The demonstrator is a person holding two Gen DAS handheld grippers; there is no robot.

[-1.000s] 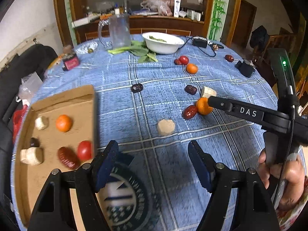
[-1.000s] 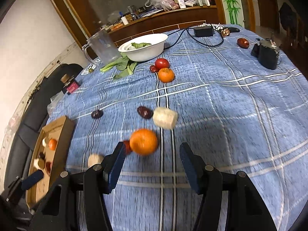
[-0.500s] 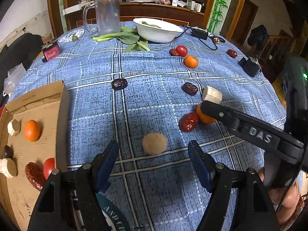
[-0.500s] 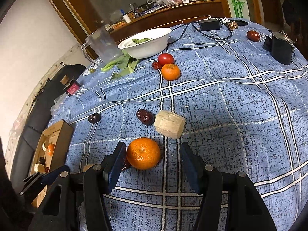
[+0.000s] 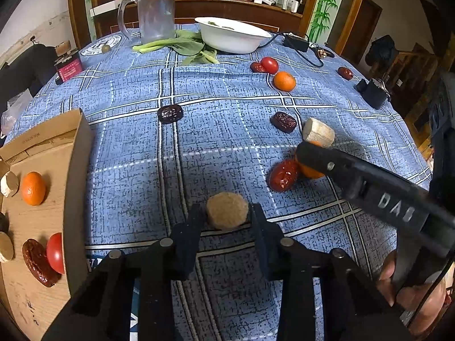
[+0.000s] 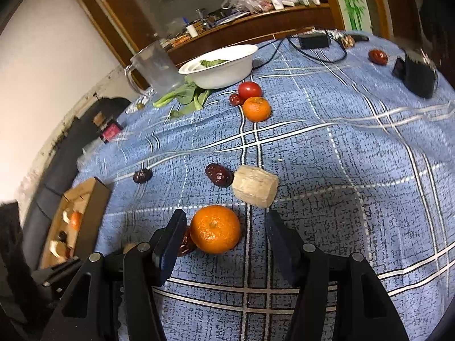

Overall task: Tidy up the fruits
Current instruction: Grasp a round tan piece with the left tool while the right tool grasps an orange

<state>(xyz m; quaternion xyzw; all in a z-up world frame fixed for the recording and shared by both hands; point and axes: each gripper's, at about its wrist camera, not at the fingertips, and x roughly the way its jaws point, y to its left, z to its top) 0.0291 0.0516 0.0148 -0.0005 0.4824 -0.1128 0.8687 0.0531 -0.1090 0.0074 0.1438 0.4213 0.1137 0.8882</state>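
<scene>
A tan round piece (image 5: pixel 226 210) lies on the blue checked cloth. My left gripper (image 5: pixel 226 221) is closing on it, and its pads touch both sides. My right gripper (image 6: pixel 226 216) is open around an orange (image 6: pixel 215 228), with a gap on the right side. A red date (image 5: pixel 283 174) lies against that orange. Just beyond are a pale chunk (image 6: pixel 255 186) and a dark date (image 6: pixel 218 174). At the left, the cardboard box (image 5: pixel 76 170) holds an orange (image 5: pixel 33 188), a tomato (image 5: pixel 55 253), a date and pale pieces.
Farther back lie another dark date (image 5: pixel 170 113), a tomato (image 5: pixel 269 64) and an orange (image 5: pixel 284 81). Behind them stand a white bowl (image 5: pixel 233 38), greens, a clear pitcher (image 5: pixel 155 11) and cables. A black device (image 5: pixel 374 93) sits at the right, a red tin (image 5: pixel 68 66) at the left.
My left gripper has come forward and down to the tan round piece, and its jaws have narrowed from wide to touching it. The right gripper has edged closer around the orange.
</scene>
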